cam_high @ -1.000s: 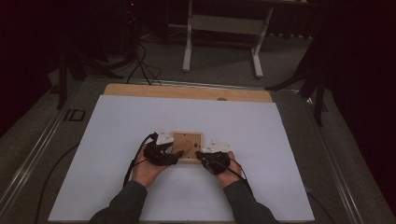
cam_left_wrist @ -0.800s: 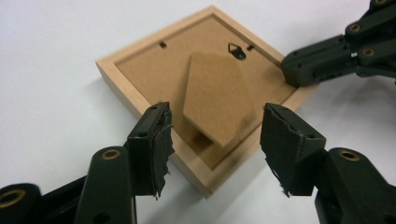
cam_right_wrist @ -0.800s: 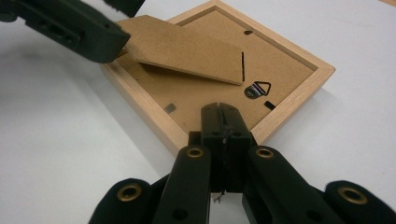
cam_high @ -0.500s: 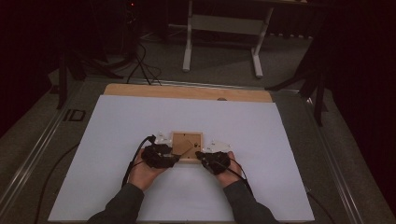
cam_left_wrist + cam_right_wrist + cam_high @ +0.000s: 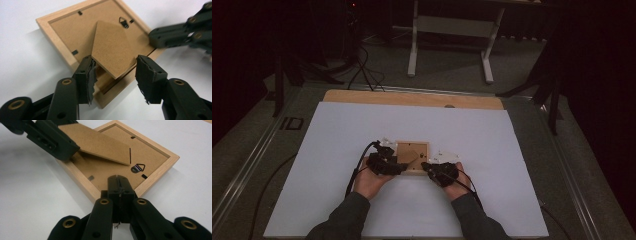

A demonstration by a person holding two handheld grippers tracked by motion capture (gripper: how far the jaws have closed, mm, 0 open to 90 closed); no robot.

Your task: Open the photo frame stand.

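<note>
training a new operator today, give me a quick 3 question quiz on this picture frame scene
1. True or false: the picture frame lies back side up on the white sheet.
2. Which gripper has its jaws pressed together with nothing between them? A) left gripper B) right gripper
3. What part of the frame sits between the left gripper's jaws?

Key
1. True: the backing board, its clips and the metal hanger face up.
2. B: its closed tips rest at the frame's near edge.
3. The raised cardboard stand; the left jaws straddle its tip and have just been closing.
</note>
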